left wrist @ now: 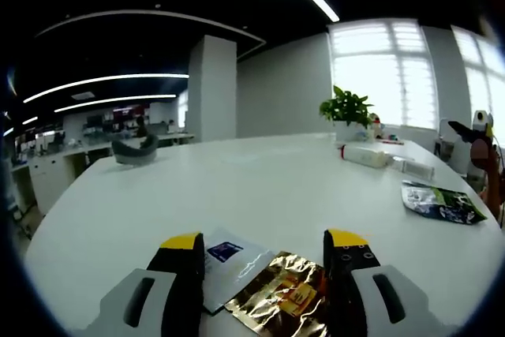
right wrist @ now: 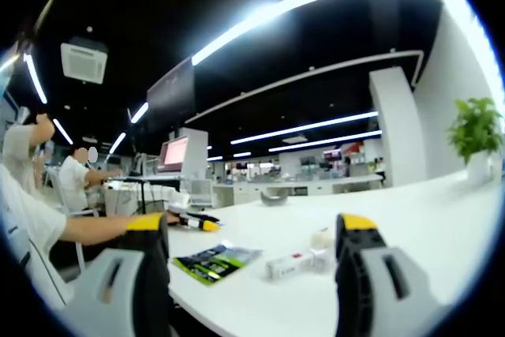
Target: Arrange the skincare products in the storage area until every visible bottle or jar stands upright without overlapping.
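Lying flat ahead between the released right tongs (right wrist: pixel 251 234), the tube (right wrist: pixel 293 263) runs crosswise; left tongs (left wrist: pixel 268 242) released too.

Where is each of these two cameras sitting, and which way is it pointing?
Left gripper view: rides on the left gripper, low over the white table, facing a potted plant and windows; its open jaws frame a gold sachet.
Right gripper view: rides on the right gripper, looking across the table edge at a lying tube and green packet; its jaws stand open.
Shared: the table, the plant.
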Demonstrator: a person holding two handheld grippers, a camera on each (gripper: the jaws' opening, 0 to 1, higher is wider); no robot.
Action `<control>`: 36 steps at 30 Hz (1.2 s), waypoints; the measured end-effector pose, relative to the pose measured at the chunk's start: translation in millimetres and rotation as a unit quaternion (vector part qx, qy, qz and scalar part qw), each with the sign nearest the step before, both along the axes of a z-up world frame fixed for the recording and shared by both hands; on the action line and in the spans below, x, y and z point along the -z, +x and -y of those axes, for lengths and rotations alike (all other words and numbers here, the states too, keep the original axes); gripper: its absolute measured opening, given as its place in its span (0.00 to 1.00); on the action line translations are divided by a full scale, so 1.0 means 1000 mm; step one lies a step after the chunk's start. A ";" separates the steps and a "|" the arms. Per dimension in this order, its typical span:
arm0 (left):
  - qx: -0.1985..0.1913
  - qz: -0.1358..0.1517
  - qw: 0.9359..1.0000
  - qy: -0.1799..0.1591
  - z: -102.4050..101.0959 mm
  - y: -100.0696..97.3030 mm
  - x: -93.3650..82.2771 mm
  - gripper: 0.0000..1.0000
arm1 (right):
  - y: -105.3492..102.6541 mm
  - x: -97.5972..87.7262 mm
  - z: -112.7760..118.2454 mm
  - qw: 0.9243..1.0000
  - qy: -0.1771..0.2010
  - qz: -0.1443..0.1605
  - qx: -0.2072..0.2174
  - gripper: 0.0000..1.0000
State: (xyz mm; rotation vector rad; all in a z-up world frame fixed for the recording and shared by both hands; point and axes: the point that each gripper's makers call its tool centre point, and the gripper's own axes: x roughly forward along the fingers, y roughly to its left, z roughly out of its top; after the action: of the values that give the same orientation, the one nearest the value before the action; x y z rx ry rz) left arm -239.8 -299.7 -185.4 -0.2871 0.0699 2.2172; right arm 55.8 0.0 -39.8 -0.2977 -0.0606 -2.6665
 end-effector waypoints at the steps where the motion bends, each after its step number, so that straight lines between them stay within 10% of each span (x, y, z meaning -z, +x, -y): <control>1: 0.000 0.002 1.000 0.000 0.000 0.001 0.000 0.53 | 0.000 0.000 0.000 1.000 0.000 -0.001 0.000 0.88; 17: 0.004 0.010 1.000 -0.010 0.005 -0.008 -0.001 0.35 | -0.006 0.006 0.004 1.000 0.001 0.009 -0.006 0.87; 19: 0.001 -0.025 0.998 -0.055 0.010 -0.009 -0.004 0.36 | -0.006 0.005 0.006 1.000 0.002 0.008 -0.007 0.87; 23: 0.027 -0.147 0.989 0.022 0.000 0.001 -0.056 0.36 | -0.006 0.004 0.008 1.000 0.003 0.008 -0.007 0.87; 28: 0.007 -0.270 0.961 0.057 0.006 0.013 -0.116 0.36 | -0.010 0.007 0.011 1.000 0.007 0.014 -0.008 0.87; 36: 0.035 -0.308 0.934 0.178 0.002 0.062 -0.182 0.38 | -0.010 0.008 0.014 1.000 0.010 0.016 -0.009 0.87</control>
State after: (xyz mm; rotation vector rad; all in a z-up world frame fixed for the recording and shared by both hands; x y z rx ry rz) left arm -177.3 -301.3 -3.8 0.6074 0.0153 2.1199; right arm 46.1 -13.5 -48.0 -0.2476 -0.0462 -2.6528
